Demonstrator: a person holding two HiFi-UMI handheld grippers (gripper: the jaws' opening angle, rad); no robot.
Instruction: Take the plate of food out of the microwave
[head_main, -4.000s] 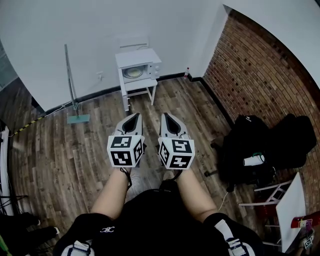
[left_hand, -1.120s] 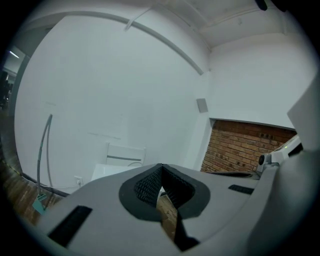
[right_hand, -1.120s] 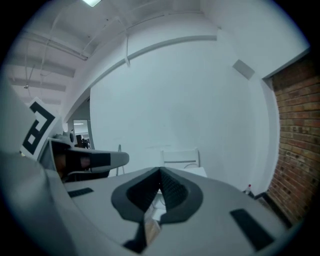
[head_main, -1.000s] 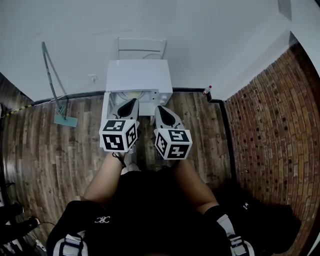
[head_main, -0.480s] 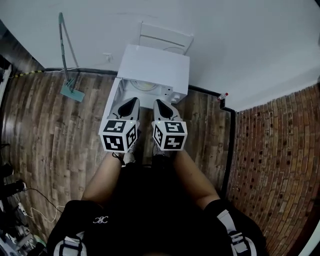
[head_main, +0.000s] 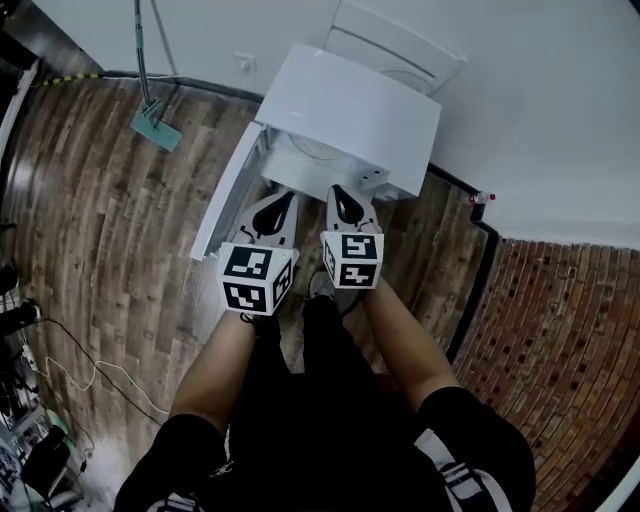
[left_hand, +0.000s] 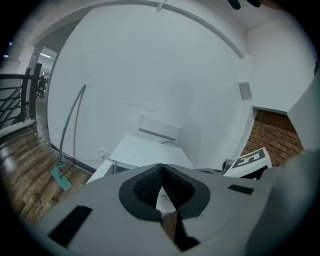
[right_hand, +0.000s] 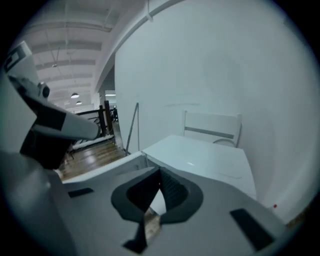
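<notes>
A white microwave stands against the white wall, and its door is swung open to the left. In the opening below its top, only the pale round edge of a plate shows; any food on it is hidden. My left gripper and right gripper hang side by side just in front of the opening, both shut and empty. In the left gripper view the shut gripper points over the microwave top. The right gripper looks over that top too.
A green-headed mop leans on the wall at the left. A white slatted piece stands behind the microwave. A red-capped bottle sits in the corner by the brick wall. Cables lie on the wood floor at left.
The view has closed in on the microwave, which now lies right under the gripper tips with its door open. Both grippers stayed shut and side by side.
</notes>
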